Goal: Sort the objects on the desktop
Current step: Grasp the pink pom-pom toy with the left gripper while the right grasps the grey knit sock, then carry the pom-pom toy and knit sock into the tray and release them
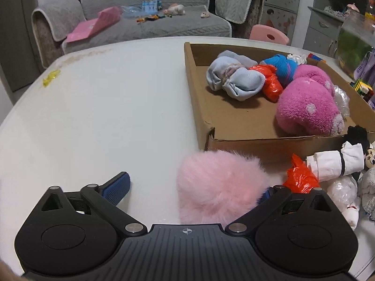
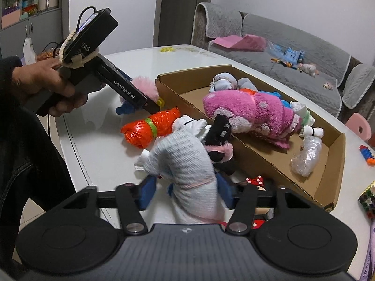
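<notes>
A: Looking along the left gripper, its fingers stand wide apart with the fluffy pink ball between them at lower centre; the right-hand one is mostly hidden behind the fluff, so I cannot tell if it touches.

B: And the right gripper?

A: Its fingers sit close on either side of a pale knitted sock bundle at the bottom middle of the right wrist view. The far pad presses the knit; on the near side a thin gap seems to show, so a full grip is unclear.

B: Where is everything else?

A: On the white bench, a cardboard box at right holds a pink fleece bundle, a light blue bundle and an orange bag. Outside it, near its front wall, lie another orange bag and a mouse doll.
</notes>
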